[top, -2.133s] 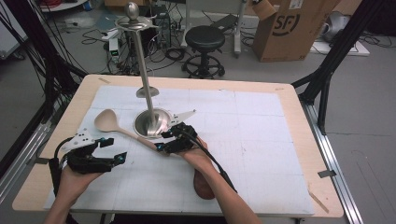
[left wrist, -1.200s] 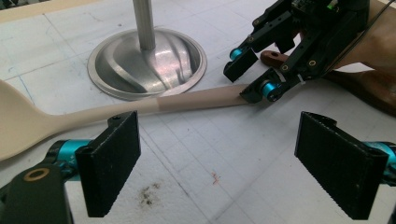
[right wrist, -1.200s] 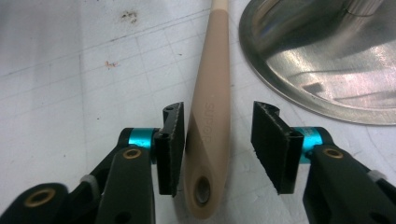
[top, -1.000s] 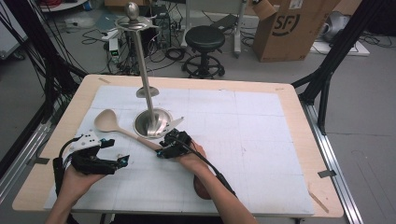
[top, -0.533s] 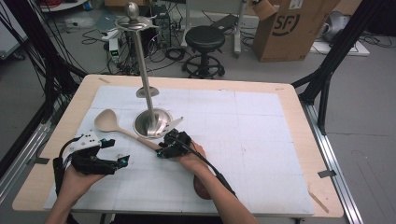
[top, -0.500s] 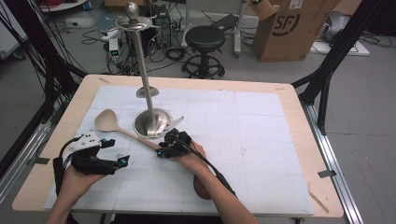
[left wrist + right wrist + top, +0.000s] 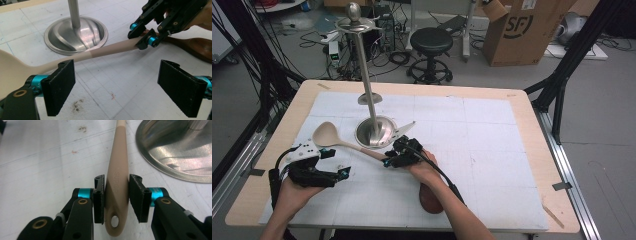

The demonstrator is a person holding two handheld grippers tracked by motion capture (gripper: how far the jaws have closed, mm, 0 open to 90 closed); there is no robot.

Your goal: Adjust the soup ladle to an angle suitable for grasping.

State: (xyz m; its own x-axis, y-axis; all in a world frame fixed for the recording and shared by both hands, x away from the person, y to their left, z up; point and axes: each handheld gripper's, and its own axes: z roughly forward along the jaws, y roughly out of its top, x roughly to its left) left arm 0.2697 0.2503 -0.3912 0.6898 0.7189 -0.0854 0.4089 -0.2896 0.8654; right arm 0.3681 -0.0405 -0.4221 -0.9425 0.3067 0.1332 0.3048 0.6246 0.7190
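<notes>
Lying flat near the worktop's left front corner, the spoon (image 7: 343, 143) runs bowl-left to handle-right, its holed end pinched between the right fingers (image 7: 100, 195), while the left gripper (image 7: 117, 95) gapes wide beside the bowl.

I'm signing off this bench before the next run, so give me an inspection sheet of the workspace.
Surface: white gridded mat, a few small stains.
Job's things: beige spoon lying flat; steel stand upright beside it.
Clutter: brown wooden piece under the right forearm.
Grippers: right gripper closed on the spoon handle; left gripper open, holding nothing.
Cables: one trails from each gripper.
Surroundings: stool, cardboard box, floor wiring.
</notes>
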